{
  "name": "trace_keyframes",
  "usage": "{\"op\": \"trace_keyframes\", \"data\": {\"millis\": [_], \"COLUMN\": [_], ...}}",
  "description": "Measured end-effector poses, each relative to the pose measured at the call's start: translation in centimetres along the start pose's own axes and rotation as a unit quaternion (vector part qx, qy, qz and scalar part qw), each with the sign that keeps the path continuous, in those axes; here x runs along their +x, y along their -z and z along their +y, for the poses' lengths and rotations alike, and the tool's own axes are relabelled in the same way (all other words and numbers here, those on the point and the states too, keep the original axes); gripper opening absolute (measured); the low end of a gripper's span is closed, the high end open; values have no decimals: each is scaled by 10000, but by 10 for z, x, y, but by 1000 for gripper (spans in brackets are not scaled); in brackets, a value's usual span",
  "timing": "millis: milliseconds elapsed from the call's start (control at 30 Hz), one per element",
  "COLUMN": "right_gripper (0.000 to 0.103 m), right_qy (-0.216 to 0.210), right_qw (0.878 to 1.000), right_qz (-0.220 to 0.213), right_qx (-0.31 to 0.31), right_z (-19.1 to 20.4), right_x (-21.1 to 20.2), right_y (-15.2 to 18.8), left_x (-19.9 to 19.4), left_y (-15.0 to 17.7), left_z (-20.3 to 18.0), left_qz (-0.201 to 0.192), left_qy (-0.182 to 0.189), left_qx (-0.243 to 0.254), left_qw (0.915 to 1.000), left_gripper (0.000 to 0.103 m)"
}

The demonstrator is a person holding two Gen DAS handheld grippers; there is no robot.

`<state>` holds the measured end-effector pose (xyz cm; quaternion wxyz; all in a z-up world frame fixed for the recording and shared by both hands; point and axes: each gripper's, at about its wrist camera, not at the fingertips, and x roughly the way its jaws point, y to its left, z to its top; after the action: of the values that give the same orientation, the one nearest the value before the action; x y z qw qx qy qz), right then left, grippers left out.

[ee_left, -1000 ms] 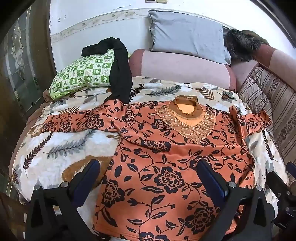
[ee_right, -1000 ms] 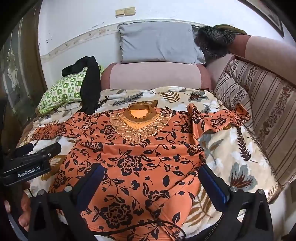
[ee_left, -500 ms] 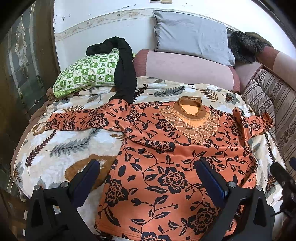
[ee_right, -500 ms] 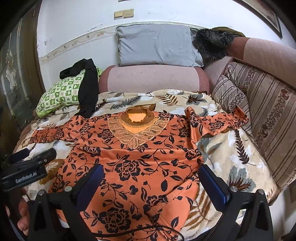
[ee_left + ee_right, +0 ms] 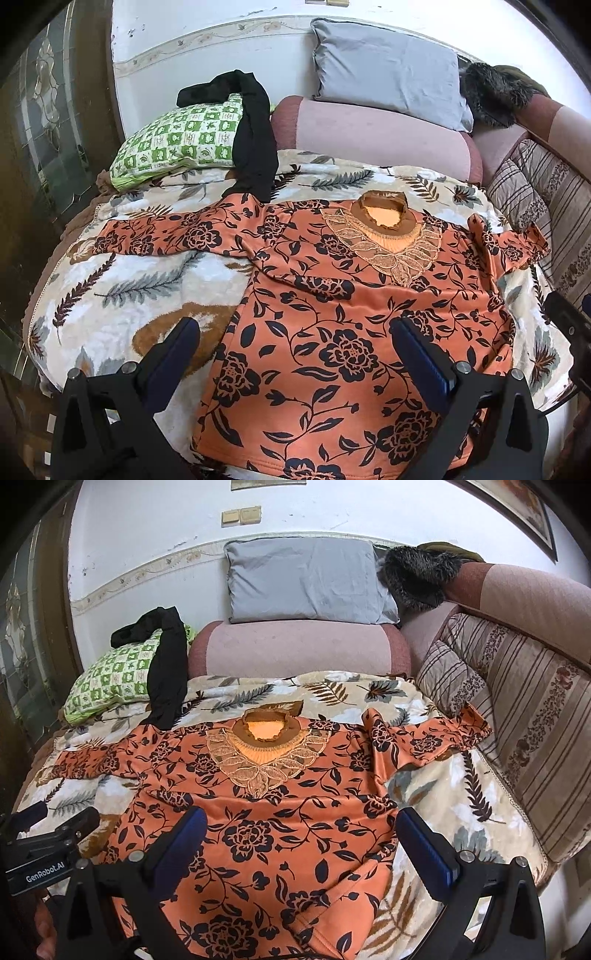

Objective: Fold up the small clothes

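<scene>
An orange long-sleeved top with black flowers [image 5: 332,314] lies face up and spread flat on a leaf-patterned blanket [image 5: 129,295], neck away from me, both sleeves out to the sides. It also shows in the right wrist view [image 5: 266,812]. My left gripper [image 5: 295,328] is open and empty, hovering over the top's lower left part. My right gripper [image 5: 301,819] is open and empty over the top's lower middle. The left gripper's body [image 5: 48,849] shows at the left edge of the right wrist view.
A green checked pillow [image 5: 177,140] with a black garment [image 5: 255,136] draped over it lies at the back left. A pink bolster [image 5: 369,136] and grey pillow [image 5: 388,70] stand against the wall. A striped sofa back [image 5: 517,720] runs along the right.
Both grippers have risen and drawn back slightly, so the top and blanket sit lower in the views. The top has not moved. Both stay open.
</scene>
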<state>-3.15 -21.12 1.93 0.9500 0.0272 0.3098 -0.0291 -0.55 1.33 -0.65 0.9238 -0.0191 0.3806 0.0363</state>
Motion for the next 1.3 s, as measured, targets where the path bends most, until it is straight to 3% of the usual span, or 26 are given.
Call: {"op": "trace_keyframes", "data": {"millis": [1300], "right_gripper": [103], "right_qy": [-122], "right_qw": [9999], "right_qz": [90], "right_qx": [-31], "right_z": [4], "right_x": [5], "right_y": [2], "left_x": [5], "left_y": [3], "left_z": [3], "left_qz": [68], "left_qy": [-52], "left_qx": [-52], "left_qw": [10000], "left_gripper": [103]}}
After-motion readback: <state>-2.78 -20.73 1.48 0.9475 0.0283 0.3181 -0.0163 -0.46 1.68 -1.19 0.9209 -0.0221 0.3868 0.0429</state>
